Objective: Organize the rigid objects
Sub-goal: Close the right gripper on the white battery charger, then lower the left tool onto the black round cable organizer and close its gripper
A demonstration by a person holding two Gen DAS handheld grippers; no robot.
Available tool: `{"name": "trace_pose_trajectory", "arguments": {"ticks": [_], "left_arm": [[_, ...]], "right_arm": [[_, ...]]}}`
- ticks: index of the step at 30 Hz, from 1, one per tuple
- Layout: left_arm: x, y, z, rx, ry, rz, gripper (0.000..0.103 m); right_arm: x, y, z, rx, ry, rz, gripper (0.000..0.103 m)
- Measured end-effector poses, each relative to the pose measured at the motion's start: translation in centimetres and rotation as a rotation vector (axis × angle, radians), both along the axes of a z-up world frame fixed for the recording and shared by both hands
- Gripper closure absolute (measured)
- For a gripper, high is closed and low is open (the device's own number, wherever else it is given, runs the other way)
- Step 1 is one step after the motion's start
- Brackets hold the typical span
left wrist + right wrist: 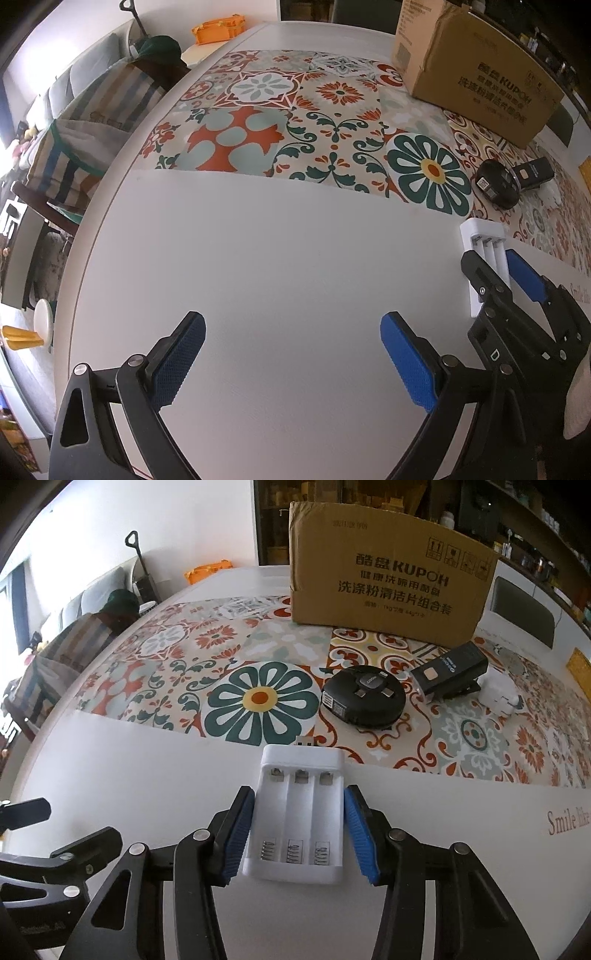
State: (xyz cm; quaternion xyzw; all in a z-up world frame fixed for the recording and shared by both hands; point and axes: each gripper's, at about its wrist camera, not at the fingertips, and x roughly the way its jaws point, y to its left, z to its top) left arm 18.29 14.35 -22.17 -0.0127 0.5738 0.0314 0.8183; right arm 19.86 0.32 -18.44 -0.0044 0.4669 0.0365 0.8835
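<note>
**Right wrist view: one charger between the jaws**

One cardboard box (388, 572) stands on the desk (147, 775), then one round black device (364, 699), one black light (448, 672), one white battery charger (299, 812). Right gripper (299, 834) jaws flank the charger, contact unclear; left gripper (291, 362) gapes empty.

Soft daylight, sharp, heavy fisheye edges.

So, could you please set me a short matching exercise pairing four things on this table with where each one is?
Things:
1. white battery charger
2. round black device
3. cardboard box
4. left hand-held gripper

Places:
A. far end of the patterned mat
B. on the mat beside the big flower
C. over bare white table, holding nothing
D. between the right hand-held gripper's fingers

Pairs: 1-D, 2-B, 3-A, 4-C
</note>
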Motion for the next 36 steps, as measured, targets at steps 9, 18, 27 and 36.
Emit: {"name": "trace_pose_trajectory", "arguments": {"ticks": [9, 18, 27, 36], "left_arm": [[0.6, -1.7, 1.2, 0.007, -0.03, -0.046, 0.006], [2.0, -5.4, 2.9, -0.016, -0.074, -0.132, 0.006], [3.9, -9.8, 3.9, -0.057, -0.121, -0.227, 0.006], [6.2, -13.5, 3.4, -0.053, -0.122, -0.263, 0.006]], "right_arm": [[-0.5, -1.3, 1.3, 0.004, -0.01, -0.007, 0.054], [-0.9, -5.0, 4.1, 0.003, -0.025, -0.067, 0.054], [-0.8, -9.3, 6.5, -0.014, -0.034, -0.14, 0.054], [0.2, -13.2, 5.9, -0.021, 0.008, -0.205, 0.054]]}}
